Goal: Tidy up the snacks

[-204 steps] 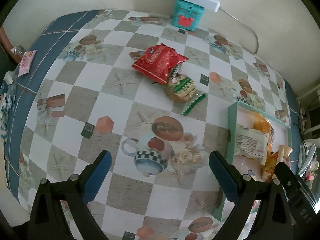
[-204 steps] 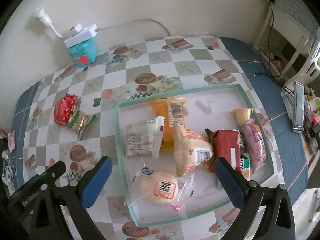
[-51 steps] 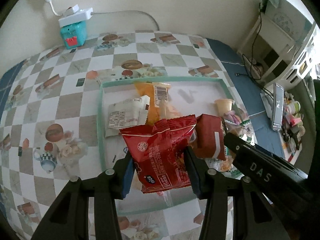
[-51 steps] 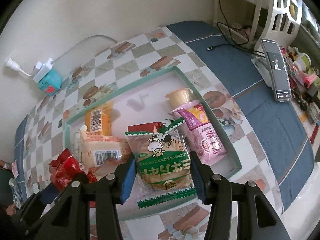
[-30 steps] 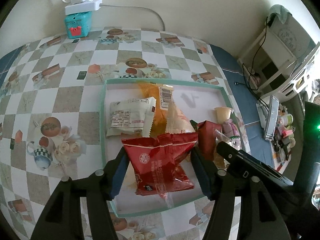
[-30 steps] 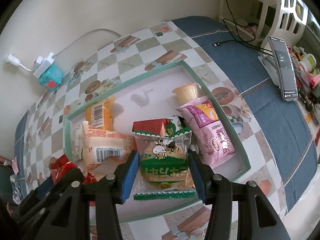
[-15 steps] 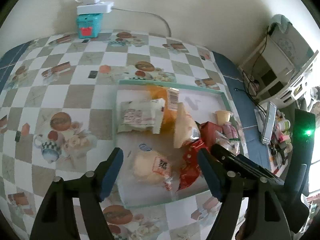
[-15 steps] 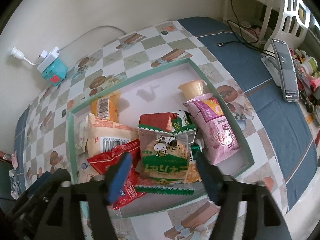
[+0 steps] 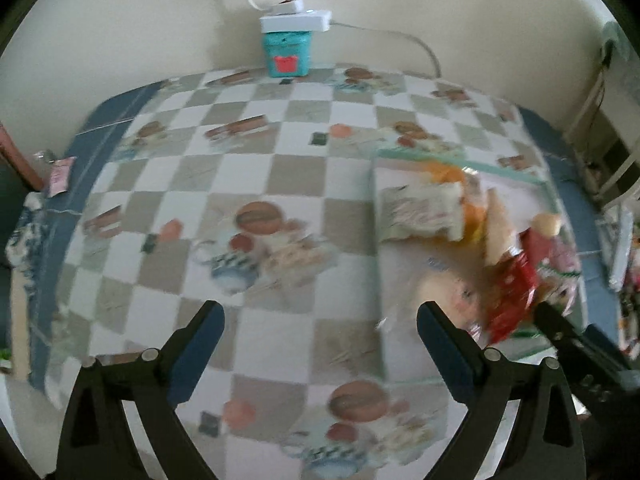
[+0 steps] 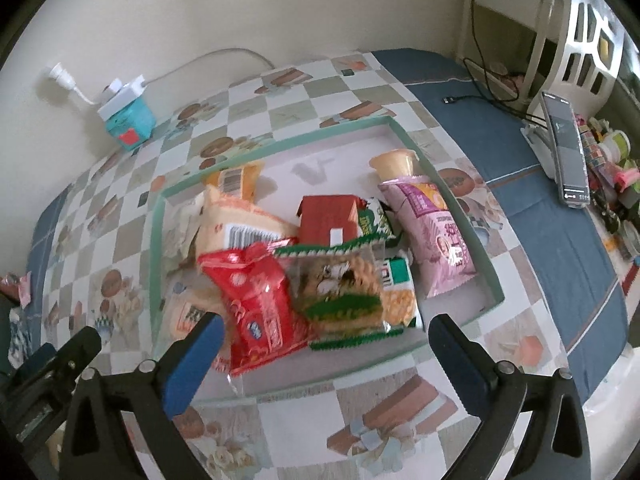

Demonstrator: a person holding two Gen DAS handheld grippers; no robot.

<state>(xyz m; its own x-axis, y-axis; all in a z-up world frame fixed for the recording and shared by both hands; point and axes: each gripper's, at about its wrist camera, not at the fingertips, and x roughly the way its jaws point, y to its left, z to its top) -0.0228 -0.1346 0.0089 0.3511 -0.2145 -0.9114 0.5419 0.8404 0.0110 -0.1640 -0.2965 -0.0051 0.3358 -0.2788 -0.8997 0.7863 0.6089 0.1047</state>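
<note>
A teal-rimmed tray (image 10: 280, 146) on the checked tablecloth holds several snack packets. Among them lie a red packet (image 10: 256, 304) and, beside it, a green-edged noodle packet (image 10: 340, 292), both free near the tray's front edge. Just in front of them is my right gripper (image 10: 324, 344), its jaws opening wide and its pads touching nothing. In the blurred left wrist view, my left gripper (image 9: 320, 340) hangs over bare tablecloth left of the tray (image 9: 420, 156). Its jaws are opening too, with nothing between them. The red packet (image 9: 512, 296) shows at that view's right.
A teal box with a white power strip (image 10: 128, 124) stands against the back wall. Further in the tray are a pink packet (image 10: 436, 236), a jelly cup (image 10: 396, 162) and a red box (image 10: 328, 218). A phone on a stand (image 10: 564, 152) sits on the blue cloth at right.
Both grippers have opened and let go of their packets, which now lie in the tray. The left gripper has swung left off the tray; the right has drawn back a little.
</note>
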